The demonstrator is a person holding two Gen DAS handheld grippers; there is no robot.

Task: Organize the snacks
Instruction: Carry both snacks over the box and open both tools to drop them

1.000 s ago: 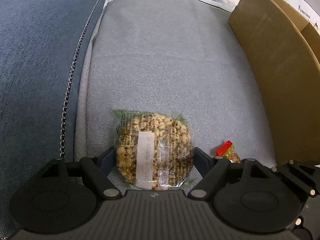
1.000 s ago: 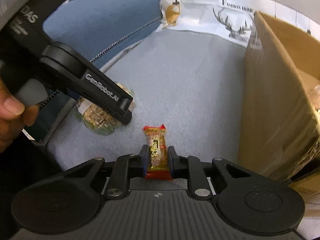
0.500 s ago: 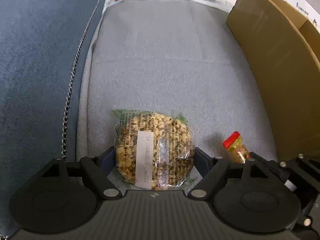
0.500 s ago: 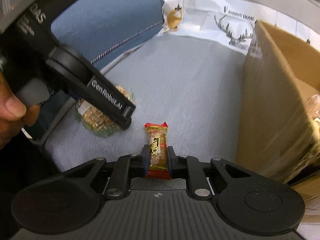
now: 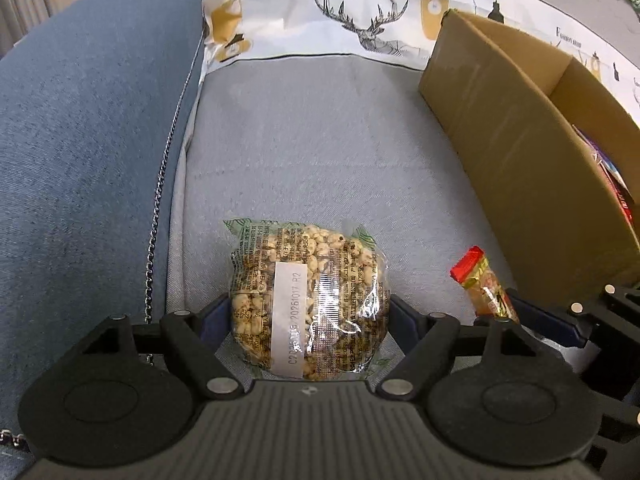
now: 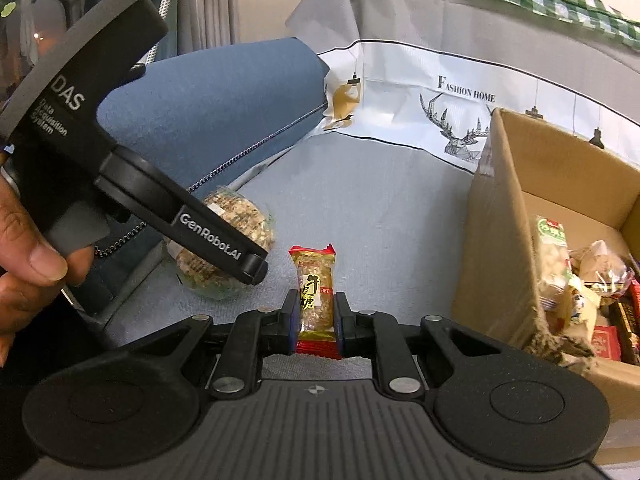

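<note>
Left gripper (image 5: pixel 310 312) clamps round clear-wrapped puffed-grain cake (image 5: pixel 308 300); right gripper (image 6: pixel 316 316) pinches red-and-gold candy bar (image 6: pixel 315 296), open cardboard box (image 6: pixel 500 216) to its right.

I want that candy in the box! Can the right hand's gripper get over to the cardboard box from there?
Probably yes. The right gripper is shut on the peanut candy, and the open cardboard box stands just to its right with nothing between them; its wall needs clearing first.
</note>
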